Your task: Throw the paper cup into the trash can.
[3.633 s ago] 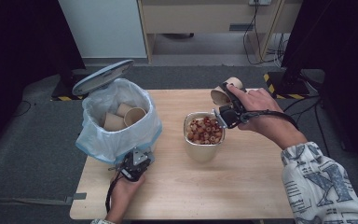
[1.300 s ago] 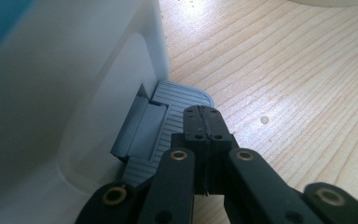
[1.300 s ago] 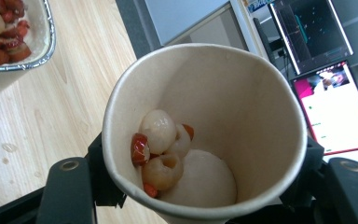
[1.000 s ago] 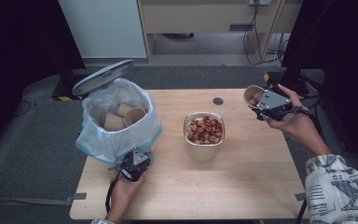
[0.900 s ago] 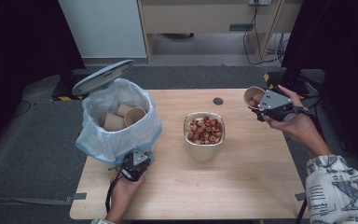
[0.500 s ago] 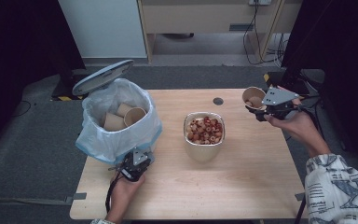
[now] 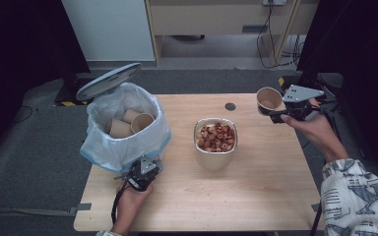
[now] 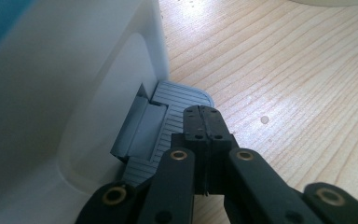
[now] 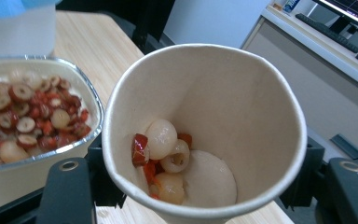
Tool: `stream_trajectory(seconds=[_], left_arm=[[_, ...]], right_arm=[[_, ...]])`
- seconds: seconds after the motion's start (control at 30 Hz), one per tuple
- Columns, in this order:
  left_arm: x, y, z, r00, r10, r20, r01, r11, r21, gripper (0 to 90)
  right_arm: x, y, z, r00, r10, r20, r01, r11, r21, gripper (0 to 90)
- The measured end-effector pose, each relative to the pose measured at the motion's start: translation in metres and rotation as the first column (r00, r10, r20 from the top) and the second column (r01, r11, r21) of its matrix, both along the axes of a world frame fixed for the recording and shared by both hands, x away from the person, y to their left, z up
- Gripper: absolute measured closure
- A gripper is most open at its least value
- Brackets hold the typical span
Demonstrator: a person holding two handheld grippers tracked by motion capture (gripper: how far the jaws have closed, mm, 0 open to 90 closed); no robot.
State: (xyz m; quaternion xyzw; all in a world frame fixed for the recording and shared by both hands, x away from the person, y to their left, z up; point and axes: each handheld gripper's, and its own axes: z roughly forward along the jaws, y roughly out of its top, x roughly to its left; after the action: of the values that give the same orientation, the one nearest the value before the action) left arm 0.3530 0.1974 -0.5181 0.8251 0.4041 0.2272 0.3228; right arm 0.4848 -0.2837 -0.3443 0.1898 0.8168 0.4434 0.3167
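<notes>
At the right of the high view your right gripper (image 7: 274, 111) clamps a paper cup (image 7: 268, 99) holding leftover fruit (image 9: 164, 156), while your left gripper (image 7: 142, 173), jaws shut on nothing, presses the bin (image 7: 128, 147) pedal (image 8: 168, 122), propping the lid (image 7: 108, 81) open.

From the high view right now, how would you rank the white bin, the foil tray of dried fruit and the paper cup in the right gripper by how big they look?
1. White bin, with its bag, clearly the largest.
2. Foil tray, middling.
3. Paper cup, smallest. It is held above the table's far corner, so its height could skew how big it looks, but the gap is plain.
</notes>
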Motion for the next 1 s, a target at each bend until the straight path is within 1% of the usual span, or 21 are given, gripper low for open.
stream_trajectory(seconds=[0.07, 0.2, 0.4, 0.53, 0.6, 0.73, 0.87, 1.0], left_arm=[[0.0, 0.0, 0.0, 1.0, 0.0, 0.0, 0.0, 1.0, 0.0, 89.8], [0.0, 0.0, 0.0, 1.0, -0.001, 0.0, 0.001, 1.0, 0.0, 89.8], [0.0, 0.0, 0.0, 1.0, -0.001, -0.001, 0.001, 1.0, 0.0, 89.8], [0.0, 0.0, 0.0, 1.0, -0.001, 0.0, 0.001, 1.0, 0.0, 89.8], [0.0, 0.0, 0.0, 1.0, -0.001, 0.0, 0.001, 1.0, 0.0, 89.8], [0.0, 0.0, 0.0, 1.0, -0.002, -0.001, 0.002, 1.0, 0.0, 89.8], [0.0, 0.0, 0.0, 1.0, -0.002, -0.001, 0.002, 1.0, 0.0, 89.8], [0.0, 0.0, 0.0, 1.0, -0.002, -0.001, 0.002, 1.0, 0.0, 89.8]], right_arm=[[0.001, 0.0, 0.001, 0.9999, 0.002, -0.01, -0.002, 1.0, 0.017, 32.8], [0.003, 0.002, 0.001, 0.9996, 0.004, -0.027, -0.003, 1.0, 0.006, 32.8], [0.004, 0.008, 0.002, 0.9986, 0.017, -0.051, -0.017, 1.0, 0.017, 32.8], [0.004, 0.013, 0.006, 0.9978, 0.027, -0.06, -0.026, 0.999, 0.026, 32.8], [0.004, 0.014, 0.008, 0.9976, 0.029, -0.063, -0.028, 0.999, 0.022, 32.7], [0.004, 0.016, 0.012, 0.9971, 0.031, -0.07, -0.029, 0.999, 0.034, 32.7], [0.005, 0.017, 0.014, 0.9963, 0.033, -0.08, -0.03, 0.999, 0.032, 32.7], [0.005, 0.017, 0.017, 0.9951, 0.036, -0.092, -0.032, 0.999, 0.044, 32.7]])
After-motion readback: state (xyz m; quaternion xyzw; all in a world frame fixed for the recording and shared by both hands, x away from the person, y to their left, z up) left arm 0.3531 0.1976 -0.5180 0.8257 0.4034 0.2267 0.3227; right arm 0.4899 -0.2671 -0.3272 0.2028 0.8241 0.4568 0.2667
